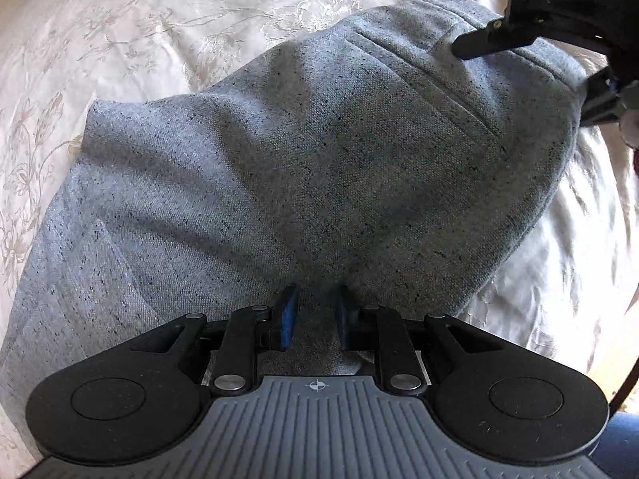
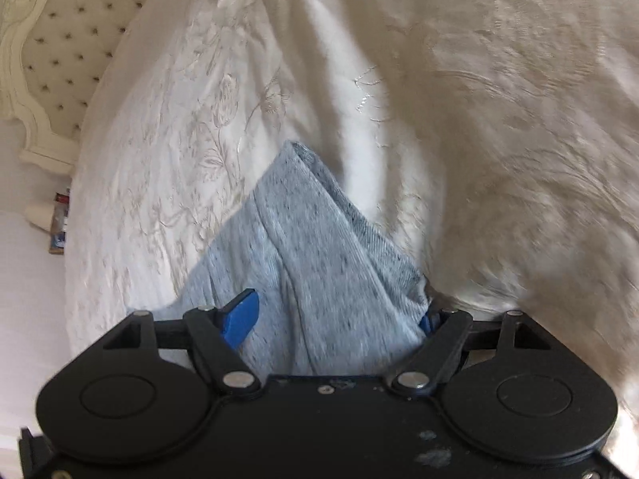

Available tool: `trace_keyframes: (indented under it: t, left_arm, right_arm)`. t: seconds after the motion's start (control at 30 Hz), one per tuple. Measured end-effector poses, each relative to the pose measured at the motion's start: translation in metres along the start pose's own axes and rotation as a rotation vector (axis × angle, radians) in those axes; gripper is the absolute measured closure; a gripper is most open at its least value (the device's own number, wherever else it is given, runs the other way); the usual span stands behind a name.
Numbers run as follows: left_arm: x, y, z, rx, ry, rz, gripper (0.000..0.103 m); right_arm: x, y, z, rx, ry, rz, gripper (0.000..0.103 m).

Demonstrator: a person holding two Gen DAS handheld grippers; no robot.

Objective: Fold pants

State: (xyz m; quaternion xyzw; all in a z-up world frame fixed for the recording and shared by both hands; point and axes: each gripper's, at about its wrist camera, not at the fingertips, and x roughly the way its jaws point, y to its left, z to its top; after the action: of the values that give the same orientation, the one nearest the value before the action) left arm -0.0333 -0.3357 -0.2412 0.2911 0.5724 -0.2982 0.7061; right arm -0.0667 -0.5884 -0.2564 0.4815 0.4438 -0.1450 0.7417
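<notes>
The grey pants (image 1: 303, 167) lay on the bed's cream bedspread (image 1: 131, 28), soft, thick and floppy, so I judged seams, hems and the waistband the best places to take hold. My left tongs (image 1: 317, 313) were clenched on a pinch of cloth at six o'clock in their view, the garment spreading toward twelve. My right tongs (image 2: 339, 319) stood released, jaws wide, a folded corner of the pants (image 2: 315, 263) lying loose between them and pointing to twelve.
</notes>
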Motion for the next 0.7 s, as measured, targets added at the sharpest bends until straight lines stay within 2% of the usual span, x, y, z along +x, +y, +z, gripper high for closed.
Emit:
trace_keyframes:
  t: [0.03,0.07,0.1,0.2,0.27,0.37,0.47,0.53,0.7]
  left_arm:
    - [-0.002,0.000,0.000,0.000,0.000,-0.002,0.083]
    - [-0.003,0.002,0.000,-0.002,-0.001,-0.003,0.083]
    - [-0.009,0.006,0.000,-0.008,-0.007,-0.001,0.083]
    - [-0.033,0.022,0.000,-0.061,-0.093,0.037,0.083]
    - [-0.049,0.041,0.000,-0.130,-0.160,0.075,0.082]
    - [-0.059,0.075,0.000,-0.277,-0.201,0.170,0.082]
    - [-0.048,0.108,-0.002,-0.398,-0.150,0.242,0.082]
    - [-0.034,0.121,-0.004,-0.423,-0.107,0.245,0.082]
    - [-0.004,0.124,0.009,-0.305,-0.038,0.245,0.082]
  right_arm:
    - [0.000,0.001,0.002,-0.012,0.013,0.006,0.042]
    - [0.002,0.003,0.003,-0.032,0.033,0.014,0.067]
    - [0.001,0.006,0.005,-0.051,0.046,0.018,0.075]
    - [-0.012,0.024,0.009,-0.126,0.038,0.019,0.079]
    - [-0.022,0.038,0.010,-0.174,0.029,0.024,0.079]
    - [-0.030,0.052,0.009,-0.210,0.021,0.044,0.079]
    - [-0.038,0.056,0.010,-0.202,0.016,0.066,0.079]
    - [-0.042,0.058,0.011,-0.206,0.015,0.068,0.079]
    - [-0.050,0.062,0.011,-0.198,0.016,0.082,0.079]
